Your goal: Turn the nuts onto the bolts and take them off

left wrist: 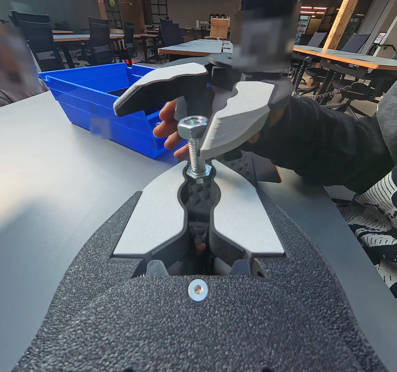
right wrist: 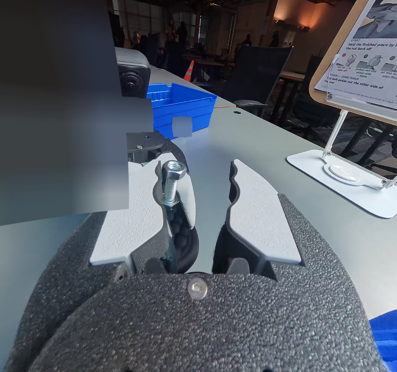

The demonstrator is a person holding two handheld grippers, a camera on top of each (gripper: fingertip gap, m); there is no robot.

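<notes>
My left gripper (left wrist: 198, 166) is shut on the hex head of a silver bolt (left wrist: 196, 155) and holds it upright, threads pointing up. A silver nut (left wrist: 192, 125) sits at the top end of the threads. My right gripper (left wrist: 160, 132) comes in from the far side, open, with the nut between its jaws; one finger (left wrist: 234, 120) lies close beside the nut. In the right wrist view the right gripper (right wrist: 196, 166) is open, and the bolt (right wrist: 170, 187) with the nut (right wrist: 174, 170) stands just beside its left finger (right wrist: 133, 211).
A blue bin (left wrist: 96, 95) stands on the grey table (left wrist: 53, 178) behind the grippers and also shows in the right wrist view (right wrist: 182, 105). A white stand (right wrist: 343, 181) with an instruction sheet is at the right. A hand in a black sleeve (left wrist: 311, 142) holds the right gripper.
</notes>
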